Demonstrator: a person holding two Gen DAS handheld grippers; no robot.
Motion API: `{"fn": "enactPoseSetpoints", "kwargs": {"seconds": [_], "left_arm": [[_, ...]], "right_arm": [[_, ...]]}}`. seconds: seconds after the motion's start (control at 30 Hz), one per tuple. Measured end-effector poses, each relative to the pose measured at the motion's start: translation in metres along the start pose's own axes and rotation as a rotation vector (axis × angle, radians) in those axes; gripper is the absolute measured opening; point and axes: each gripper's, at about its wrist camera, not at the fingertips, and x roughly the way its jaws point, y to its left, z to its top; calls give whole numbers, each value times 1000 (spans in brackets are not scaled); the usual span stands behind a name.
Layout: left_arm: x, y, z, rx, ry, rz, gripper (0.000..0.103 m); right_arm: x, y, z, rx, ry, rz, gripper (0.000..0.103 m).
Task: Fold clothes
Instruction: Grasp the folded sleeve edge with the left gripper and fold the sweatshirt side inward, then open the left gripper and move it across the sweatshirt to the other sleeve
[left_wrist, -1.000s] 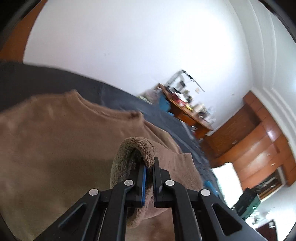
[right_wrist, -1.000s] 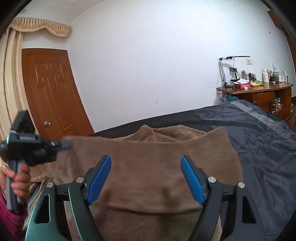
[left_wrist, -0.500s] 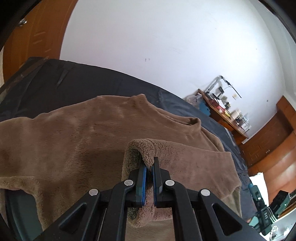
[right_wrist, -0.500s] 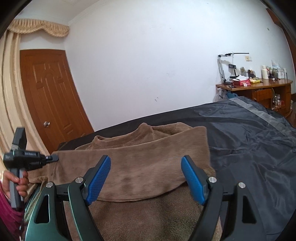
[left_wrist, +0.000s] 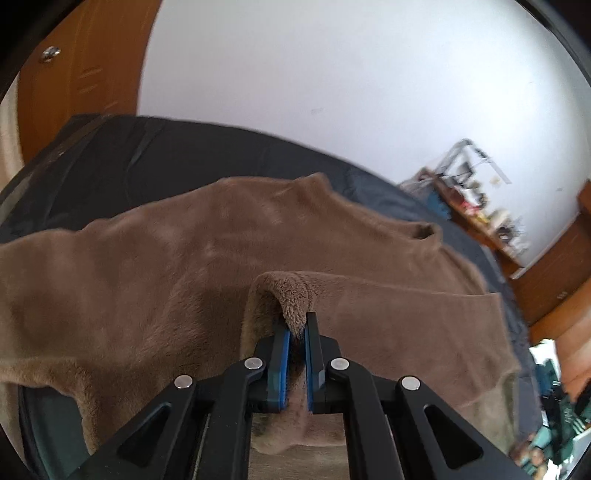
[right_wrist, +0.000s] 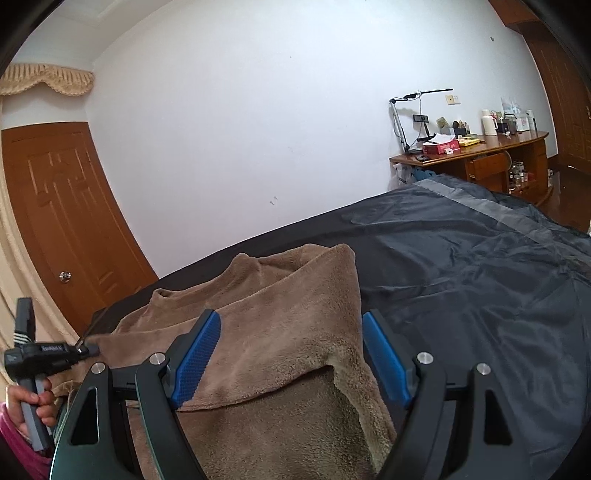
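A brown fleece sweater (left_wrist: 155, 280) lies spread on a dark bedspread (left_wrist: 155, 158), collar toward the far wall. My left gripper (left_wrist: 295, 332) is shut on the cuff of its sleeve (left_wrist: 291, 295), which crosses the sweater's body. In the right wrist view the sweater (right_wrist: 280, 314) has that sleeve folded over its front. My right gripper (right_wrist: 291, 354) hovers open above the folded sleeve, holding nothing. The left gripper (right_wrist: 86, 347) appears at the far left of that view, held by a hand (right_wrist: 27, 402).
The dark bedspread (right_wrist: 480, 280) stretches to the right of the sweater. A wooden desk (right_wrist: 476, 155) with a lamp and clutter stands by the white wall. A wooden door (right_wrist: 62, 236) is at the left.
The left gripper has carried the sleeve cuff leftward and down, laying the sleeve across the sweater's body. The right gripper has stayed open, shifting slightly toward the sweater's right edge.
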Motion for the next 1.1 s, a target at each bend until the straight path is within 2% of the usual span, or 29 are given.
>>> {"fn": "enactPoseSetpoints", "kwargs": {"seconds": [0.1, 0.33, 0.47, 0.6, 0.67, 0.7, 0.77, 0.87, 0.9, 1.0, 1.1], "left_arm": [[-3, 4, -1, 0, -37, 84, 16], [-9, 13, -2, -3, -120, 268, 16], [-9, 8, -6, 3, -121, 159, 17], [-17, -21, -13, 111, -142, 19, 17], [-12, -37, -18, 187, -113, -35, 17], [-7, -43, -20, 215, -96, -47, 17], [5, -48, -25, 235, -54, -25, 17], [25, -40, -28, 214, 22, 5, 17], [29, -33, -27, 186, 41, -13, 16], [28, -18, -24, 122, 55, -62, 16], [28, -11, -24, 97, 60, -87, 16]], "right_arm": [[-1, -1, 0, 2, 1, -3, 83], [5, 9, -1, -43, 34, 22, 89], [7, 23, -4, -108, 48, 40, 90], [7, 39, -8, -191, 56, 38, 96], [16, 51, -10, -258, 104, 52, 97], [21, 58, -11, -292, 132, 60, 97], [37, 71, -12, -365, 222, 72, 97], [61, 83, -10, -459, 319, 65, 97], [69, 83, -10, -478, 341, 56, 97], [96, 68, -18, -468, 444, 4, 97], [106, 50, -20, -410, 512, 15, 97]]}}
